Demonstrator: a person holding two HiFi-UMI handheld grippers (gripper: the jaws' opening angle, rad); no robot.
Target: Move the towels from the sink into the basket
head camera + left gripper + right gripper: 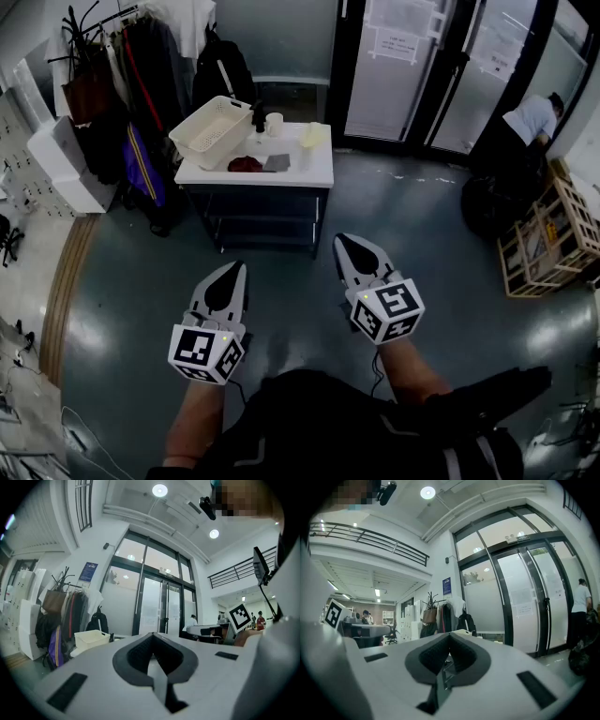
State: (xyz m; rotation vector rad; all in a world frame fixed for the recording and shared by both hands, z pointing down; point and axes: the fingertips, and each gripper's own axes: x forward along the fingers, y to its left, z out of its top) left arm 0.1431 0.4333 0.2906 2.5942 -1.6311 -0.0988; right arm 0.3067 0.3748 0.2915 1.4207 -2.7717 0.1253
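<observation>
Head view, left gripper (232, 272) and right gripper (345, 246) level, jaws together

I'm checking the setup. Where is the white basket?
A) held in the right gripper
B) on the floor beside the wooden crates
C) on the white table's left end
C: the white basket rests on the left end of the white table, near the red towel.

Our left gripper (152, 637) held level, jaws meeting at their tips, nothing between them; far left we see the white basket (91, 639), a clothes rack (65, 606) beside it; glass doors (154, 606) beyond
</observation>
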